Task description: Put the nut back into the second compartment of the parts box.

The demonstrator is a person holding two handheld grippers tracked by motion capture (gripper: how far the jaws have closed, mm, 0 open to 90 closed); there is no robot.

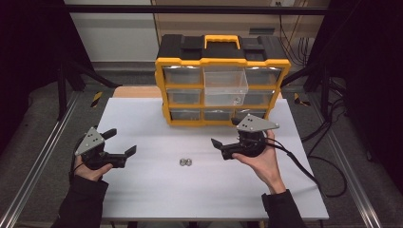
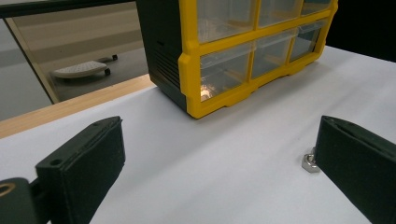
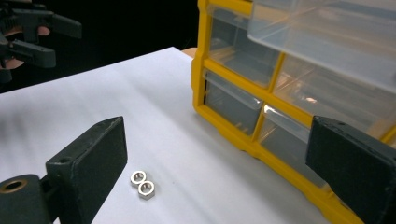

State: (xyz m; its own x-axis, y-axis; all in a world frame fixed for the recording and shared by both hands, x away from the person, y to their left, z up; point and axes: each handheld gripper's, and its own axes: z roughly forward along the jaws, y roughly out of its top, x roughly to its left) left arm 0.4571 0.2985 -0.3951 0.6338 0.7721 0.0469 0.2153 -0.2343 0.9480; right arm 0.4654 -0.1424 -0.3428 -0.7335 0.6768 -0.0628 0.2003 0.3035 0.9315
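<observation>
On the white table (image 1: 142, 190), between both grippers, two small hex nuts (image 1: 185, 162) sit touching. They look hard, light and slippery (probably prone to skating away), so pinch across the flats. Left gripper (image 1: 122, 142) and right gripper (image 1: 225, 134) both gape wide, empty, near the yellow drawer organizer (image 1: 221, 61).

1. The organiser (image 1: 222, 83) has a yellow-and-black plastic frame, smooth with a slight sheen.
2. Its drawers (image 1: 225, 80) are clear, glossy plastic.
3. Two nuts (image 1: 185, 162) look like bright, shiny metal.
4. The table top (image 1: 152, 190) is matt white and smooth, edged with what may be pale wood.
5. The jaws of the left gripper (image 1: 121, 142) and the right gripper (image 1: 225, 132) are matt black, probably plastic, faintly rough.
</observation>
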